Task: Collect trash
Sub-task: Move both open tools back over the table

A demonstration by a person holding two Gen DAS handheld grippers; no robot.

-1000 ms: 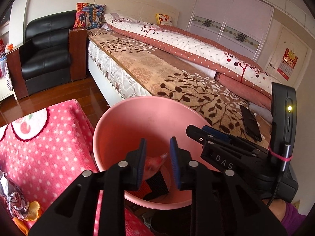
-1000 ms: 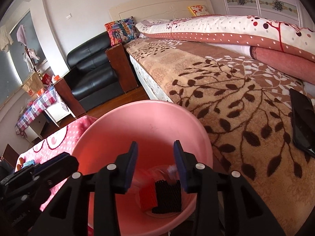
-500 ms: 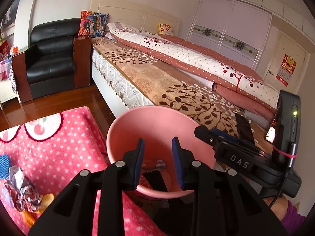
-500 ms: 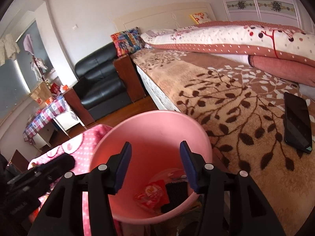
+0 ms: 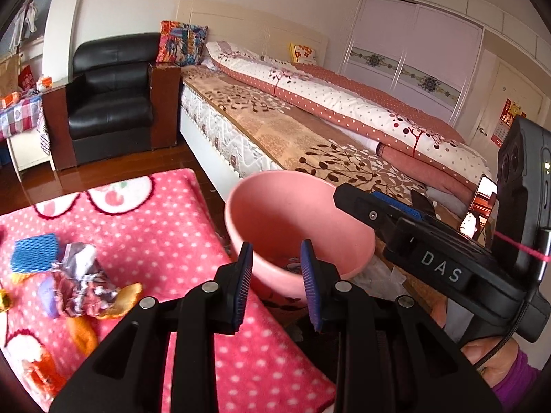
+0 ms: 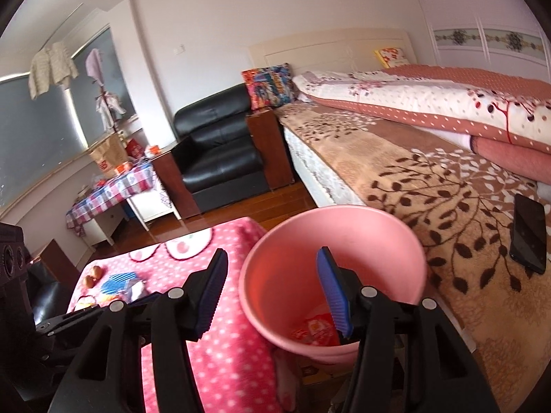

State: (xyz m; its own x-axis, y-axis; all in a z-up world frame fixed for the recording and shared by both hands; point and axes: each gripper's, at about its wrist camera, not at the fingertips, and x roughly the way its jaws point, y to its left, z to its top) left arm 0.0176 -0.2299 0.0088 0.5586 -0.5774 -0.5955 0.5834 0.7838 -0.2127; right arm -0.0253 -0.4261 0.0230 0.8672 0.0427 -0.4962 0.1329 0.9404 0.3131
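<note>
A pink bin [image 5: 299, 213] stands between the dotted cloth and the bed. My left gripper [image 5: 276, 258] hangs open above its near rim, with nothing between the fingers. In the right wrist view the bin [image 6: 330, 241] holds a red wrapper [image 6: 316, 327] at its bottom. My right gripper [image 6: 272, 258] straddles the bin's left rim; its jaws are opening and grip nothing. On the pink dotted cloth [image 5: 165, 227] lie a crumpled foil wrapper [image 5: 82, 275], a blue foam net [image 5: 34, 253] and orange peel [image 5: 120, 301].
A bed with a leaf-patterned blanket [image 6: 430, 186] runs along the right, with a black phone [image 6: 528, 234] on it. A black armchair [image 5: 110, 103] and a small table with a checked cloth [image 6: 110, 189] stand beyond on the wooden floor [image 5: 103, 172].
Both grippers have drawn back and up from the bin's mouth. The right jaws have spread wider. The red wrapper that showed between the left fingers now lies inside the bin.
</note>
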